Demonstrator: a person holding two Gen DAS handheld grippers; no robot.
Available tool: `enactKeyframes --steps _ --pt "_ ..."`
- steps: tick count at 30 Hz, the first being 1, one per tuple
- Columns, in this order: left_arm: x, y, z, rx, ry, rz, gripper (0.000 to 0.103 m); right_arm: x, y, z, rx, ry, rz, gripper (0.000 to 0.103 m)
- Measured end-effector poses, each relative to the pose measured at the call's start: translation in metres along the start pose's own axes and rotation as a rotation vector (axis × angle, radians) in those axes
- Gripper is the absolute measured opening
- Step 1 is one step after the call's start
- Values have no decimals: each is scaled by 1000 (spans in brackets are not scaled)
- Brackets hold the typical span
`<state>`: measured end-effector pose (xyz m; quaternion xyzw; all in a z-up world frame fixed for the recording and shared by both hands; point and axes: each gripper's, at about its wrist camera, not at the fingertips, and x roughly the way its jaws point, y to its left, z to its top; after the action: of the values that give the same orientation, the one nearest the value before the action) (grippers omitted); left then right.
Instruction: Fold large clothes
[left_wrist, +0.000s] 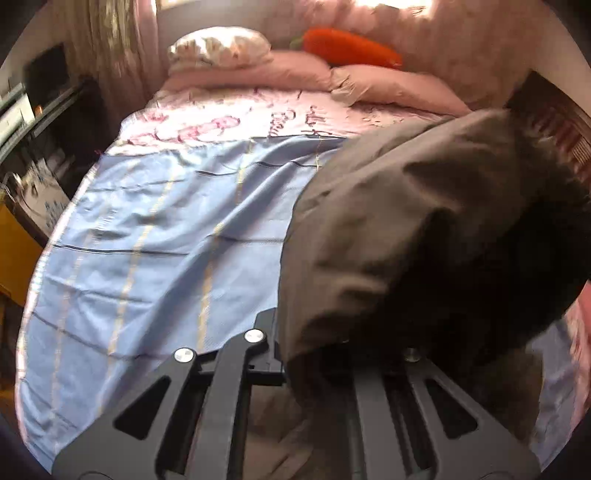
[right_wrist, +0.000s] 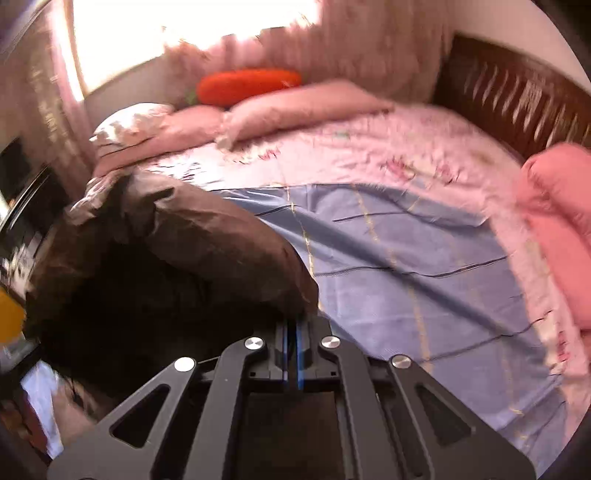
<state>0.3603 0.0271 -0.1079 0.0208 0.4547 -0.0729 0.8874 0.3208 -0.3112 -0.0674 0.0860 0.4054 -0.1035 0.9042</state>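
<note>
writing: looping pink script on the pink sheet (left_wrist: 258, 114), too blurred to read | garment: dark brown jacket (left_wrist: 424, 229), creased, bunched and lifted above the bed's near edge over the blue striped cloth (right_wrist: 424, 266) | right gripper (right_wrist: 293, 354): closed, pinching the jacket's hem | left gripper (left_wrist: 291, 339): closed, tips buried in jacket fabric
</note>
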Motion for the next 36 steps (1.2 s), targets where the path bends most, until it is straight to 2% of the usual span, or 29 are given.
enactKeyframes --steps 2,4,7,9,11,13,15,16,18,19,20,22,23,25,26,27,28,29,30,32,33,34,35,36 --pt "-29 13 -31 11 -12 -14 7 -36 -8 -34 -25 -11 -1 3" --pt "-52 23 -63 28 -8 -25 8 -64 -22 -73 -13 39 26 2" --pt "-71 38 -129 38 67 -75 14 -88 -40 -139 2 164 57 2" --pt "-67 35 -164 84 108 -47 16 -89 -43 -189 -2 264 65 2" --pt "-61 25 -198 149 147 -17 16 -77 -36 -225 -19 356 59 2" --pt "-62 15 -213 223 158 15 17 -63 -26 -247 -60 423 32 2" --pt "-68 14 -215 241 175 23 27 -55 -18 -257 -107 445 12 3" --pt "-70 16 -214 227 179 22 32 -53 -19 -260 -106 473 7 3" --pt "-83 20 -211 210 175 24 56 -51 -27 -264 -59 527 13 20" --pt "-90 21 -212 215 165 28 61 -53 -33 -266 -23 546 21 46" --pt "-94 21 -213 222 158 26 63 -56 -40 -268 13 563 19 60" --pt "-101 19 -219 235 158 24 63 -74 -52 -261 76 537 -39 60" --pt "-104 21 -221 240 157 22 63 -88 -54 -251 78 486 -66 60" --pt "-108 18 -229 274 149 24 65 -124 -51 -222 74 330 -128 60" --pt "-110 13 -232 287 144 34 66 -146 -46 -202 80 222 -151 60" --pt "-109 11 -233 297 143 47 66 -160 -42 -186 85 148 -148 60" --pt "-106 9 -233 299 148 52 66 -176 -32 -166 83 55 -119 65" --pt "-103 11 -231 296 151 53 66 -187 -13 -144 54 -27 -58 78" --pt "-100 11 -227 293 152 57 66 -185 9 -126 0 -40 5 80" --pt "-101 15 -223 298 155 64 70 -166 51 -106 -83 5 111 80" --pt "-104 16 -222 302 152 67 77 -151 73 -102 -108 32 147 80" --pt "-111 17 -220 309 139 75 80 -140 83 -103 -118 59 160 80" --pt "-117 18 -218 314 122 79 82 -117 101 -107 -139 131 181 80" --pt "-127 19 -217 315 100 75 82 -106 109 -112 -144 165 193 80"
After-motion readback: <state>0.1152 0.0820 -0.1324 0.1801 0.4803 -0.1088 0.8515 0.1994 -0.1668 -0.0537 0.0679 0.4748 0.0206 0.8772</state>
